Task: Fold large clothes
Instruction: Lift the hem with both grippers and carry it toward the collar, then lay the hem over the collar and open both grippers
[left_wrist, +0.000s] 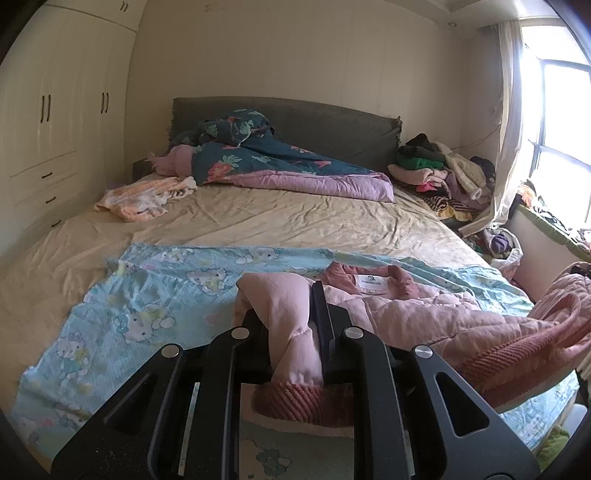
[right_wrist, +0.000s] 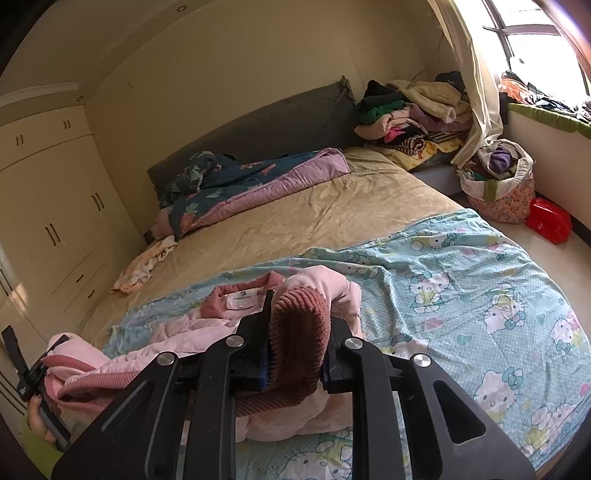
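A pink quilted jacket (left_wrist: 424, 317) with darker ribbed cuffs and collar lies on a light-blue cartoon-cat sheet (left_wrist: 155, 295) at the near end of the bed. My left gripper (left_wrist: 291, 295) is shut on one pink sleeve end, its ribbed cuff (left_wrist: 295, 402) hanging below the jaws. My right gripper (right_wrist: 299, 306) is shut on the other ribbed cuff (right_wrist: 299, 332) of the jacket (right_wrist: 192, 332). The collar with its white label (right_wrist: 242, 297) faces up between the two. The left gripper also shows at the left edge of the right wrist view (right_wrist: 26, 369).
A beige bed sheet (left_wrist: 258, 218) covers the bed. A dark floral and purple quilt (left_wrist: 280, 166) lies by the grey headboard. A clothes pile (left_wrist: 439, 173) sits at the far right. A full fabric basket (right_wrist: 498, 181) and red box (right_wrist: 548, 219) stand on the floor.
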